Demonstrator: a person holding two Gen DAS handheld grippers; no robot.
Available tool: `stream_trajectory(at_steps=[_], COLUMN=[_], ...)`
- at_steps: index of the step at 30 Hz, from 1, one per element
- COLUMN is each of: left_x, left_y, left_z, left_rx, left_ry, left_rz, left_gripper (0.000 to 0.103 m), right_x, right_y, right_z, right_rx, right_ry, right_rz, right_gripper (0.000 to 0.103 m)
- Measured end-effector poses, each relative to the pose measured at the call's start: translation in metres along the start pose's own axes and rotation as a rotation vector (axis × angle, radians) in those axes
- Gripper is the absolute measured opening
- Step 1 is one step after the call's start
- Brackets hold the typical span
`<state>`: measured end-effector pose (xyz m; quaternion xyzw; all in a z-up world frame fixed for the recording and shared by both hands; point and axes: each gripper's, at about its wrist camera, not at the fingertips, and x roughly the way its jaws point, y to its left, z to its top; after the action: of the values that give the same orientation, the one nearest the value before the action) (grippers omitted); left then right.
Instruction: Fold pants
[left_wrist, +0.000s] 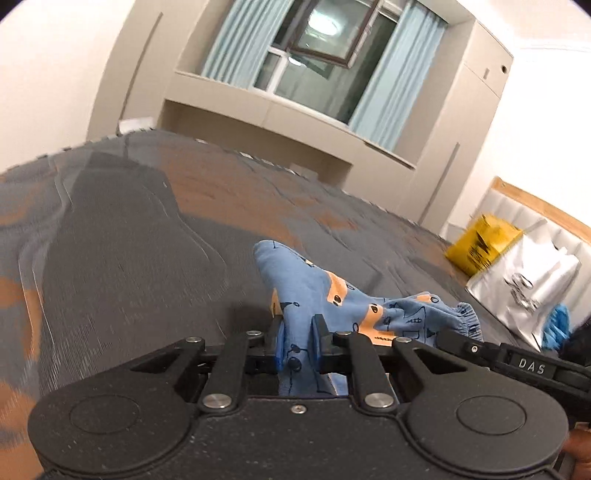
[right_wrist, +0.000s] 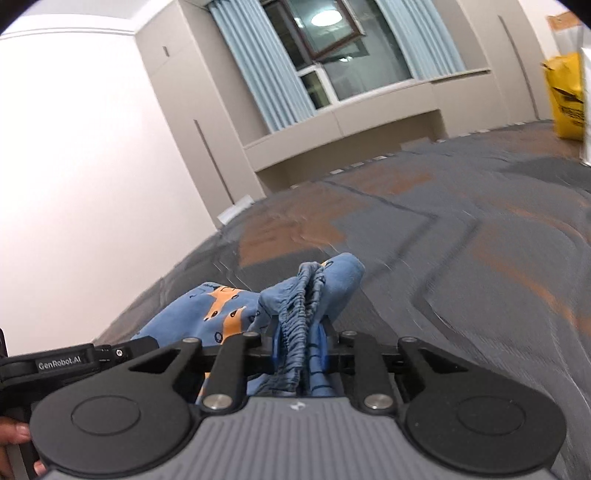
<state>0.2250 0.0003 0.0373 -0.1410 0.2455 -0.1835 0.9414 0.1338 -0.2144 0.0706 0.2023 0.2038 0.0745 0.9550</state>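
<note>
Left gripper (left_wrist: 300, 339) clenched on a bunched fold of the blue patterned pants (left_wrist: 314, 291), fabric pinched between its blue-padded fingers (left_wrist: 317, 341). Right gripper (right_wrist: 300, 341) clenched on the gathered elastic waistband (right_wrist: 295, 325) of the same pants (right_wrist: 218, 310), ruffled band squeezed between both fingers. Pants are small, blue with orange patches and dark line drawings; they hang bunched between the two grippers, lifted above the grey-and-orange bedspread (left_wrist: 129, 240). In the left wrist view the waistband end (left_wrist: 467, 317) trails to the right of the pants' pinched fold, toward the other gripper's handle marked DAS (left_wrist: 532, 365). Beyond the pants on the right, a yellow bag (left_wrist: 480, 247) and a white plastic bag (left_wrist: 528, 280) sit at the bedspread's edge against a padded headboard (left_wrist: 517, 206). Far past the pants: window (left_wrist: 325, 55) with pale blue curtains (left_wrist: 395, 77). Both views motion-blurred.
</note>
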Motion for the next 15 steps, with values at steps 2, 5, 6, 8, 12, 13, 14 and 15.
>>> stream_trajectory(at_steps=[2,5,6,8,12,13,14,15], left_x=[0.008,0.024,0.027,0.038,0.059,0.062,0.062,0.062], left_y=[0.009,0.028,0.035,0.047,0.069,0.074,0.076,0.078], left_z=[0.009,0.023,0.027,0.032,0.03,0.028,0.027,0.026], left_rx=[-0.012,-0.046,-0.052,-0.055,-0.087,-0.091,-0.091,-0.093], left_ry=[-0.016,-0.022,-0.024,-0.029,0.028,0.041,0.044,0.043], left_rz=[0.022,0.061,0.072,0.093,0.116,0.116,0.118,0.119], left_gripper=[0.016,0.016,0.016,0.016,0.016,0.017,0.017,0.018], right_x=[0.023,0.062,0.075,0.099,0.131,0.136,0.138,0.139], right_y=[0.002,0.004,0.004,0.004,0.002,0.002,0.001,0.0], right_z=[0.013,0.027,0.029,0.03,0.02,0.017,0.014,0.013], right_rx=[0.018,0.043,0.057,0.086,0.096,0.087,0.077,0.07], right_ry=[0.011,0.034,0.047,0.071,0.121,0.135,0.145,0.15], right_rz=[0.034,0.07,0.083,0.098,0.08,0.065,0.05,0.038], right_gripper=[0.022,0.022,0.022,0.022,0.022,0.023,0.024,0.025])
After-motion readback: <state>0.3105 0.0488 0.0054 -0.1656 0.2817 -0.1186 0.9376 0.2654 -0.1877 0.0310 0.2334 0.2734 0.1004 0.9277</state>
